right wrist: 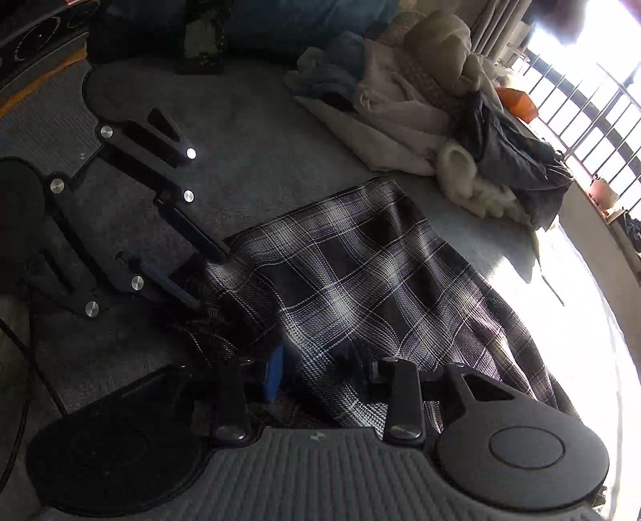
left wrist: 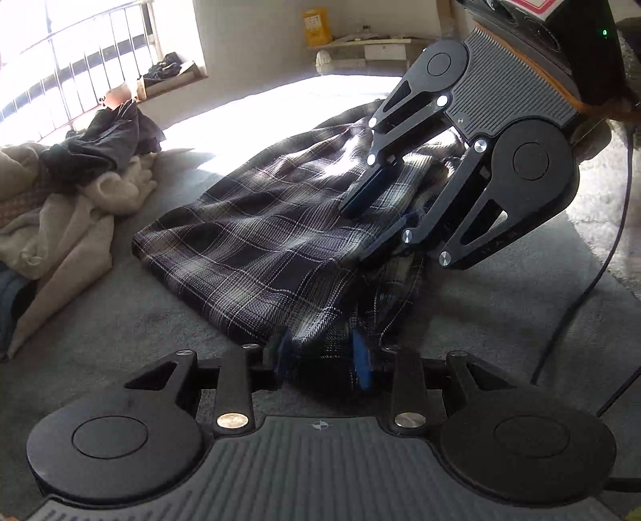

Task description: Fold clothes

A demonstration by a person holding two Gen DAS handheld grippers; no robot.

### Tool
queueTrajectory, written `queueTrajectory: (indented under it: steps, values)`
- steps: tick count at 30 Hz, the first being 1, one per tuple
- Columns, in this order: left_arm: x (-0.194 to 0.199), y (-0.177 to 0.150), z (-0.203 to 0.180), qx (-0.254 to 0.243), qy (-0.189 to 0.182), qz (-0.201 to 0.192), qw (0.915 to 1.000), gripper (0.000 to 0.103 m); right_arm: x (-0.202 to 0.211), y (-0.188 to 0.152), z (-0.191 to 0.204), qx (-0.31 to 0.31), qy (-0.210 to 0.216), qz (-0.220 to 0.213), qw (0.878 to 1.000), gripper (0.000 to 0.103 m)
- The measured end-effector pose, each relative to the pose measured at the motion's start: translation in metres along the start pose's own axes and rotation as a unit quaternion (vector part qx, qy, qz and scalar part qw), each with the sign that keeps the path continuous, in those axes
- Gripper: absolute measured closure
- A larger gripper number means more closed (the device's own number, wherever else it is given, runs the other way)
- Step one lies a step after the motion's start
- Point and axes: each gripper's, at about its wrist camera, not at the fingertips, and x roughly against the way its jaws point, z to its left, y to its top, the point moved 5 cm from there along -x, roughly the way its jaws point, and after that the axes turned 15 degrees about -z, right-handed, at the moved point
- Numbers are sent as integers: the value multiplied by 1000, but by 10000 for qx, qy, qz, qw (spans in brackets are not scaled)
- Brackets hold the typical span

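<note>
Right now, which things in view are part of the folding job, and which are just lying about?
In the job: plaid garment; left hand-held gripper; right hand-held gripper, both gripping its edge.

Lying about: beige clothes pile; dark garment; yellow bag; black cable.

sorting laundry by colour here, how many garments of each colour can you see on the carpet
Plaid, dark with white lines: 1, the plaid garment held by the left gripper and right gripper
Cream or beige: 1 heap, separate pieces cannot be told
Dark grey: 1
Light blue: 1
Total: at least 4
</note>
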Motion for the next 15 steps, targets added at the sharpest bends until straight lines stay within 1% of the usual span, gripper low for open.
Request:
queueTrajectory:
  steps: [2, 4, 8, 9, 10, 11, 13, 14, 15]
  values:
    - [4, 0, 2, 151, -78, -70, 9998, 61, 2, 0, 3, 65, 47, -32, 10000, 66]
    - [2, -1, 2, 154, -94, -71, 9998, 54, 4, 1, 6, 88, 113, -64, 9999, 66]
    - [-9, -6, 1, -32, 19, 9, 10000, 55, -4, -1, 11, 265, 138, 44, 9995, 66]
    - [-10, -6, 1, -30, 47, -14, 10000, 58, -9, -4, 12, 334, 123, 112, 9993, 67]
    - [-10, -5, 1, -38, 64, -31, 10000, 68, -13, -6, 13, 391, 99, 167, 9990, 77]
    - [-9, -5, 1, -56, 71, -40, 10000, 79, -16, -8, 13, 430, 67, 212, 9988, 96]
    - [-5, -4, -1, -170, 118, -67, 9998, 89, -14, -7, 15, 550, -21, 153, 9984, 99]
    - [-2, -3, -1, -223, 139, -78, 9996, 92, -10, -4, 16, 600, -66, 27, 9982, 99]
    - [1, -3, -1, -277, 160, -89, 9994, 93, -7, -3, 18, 594, -79, -42, 9982, 99]
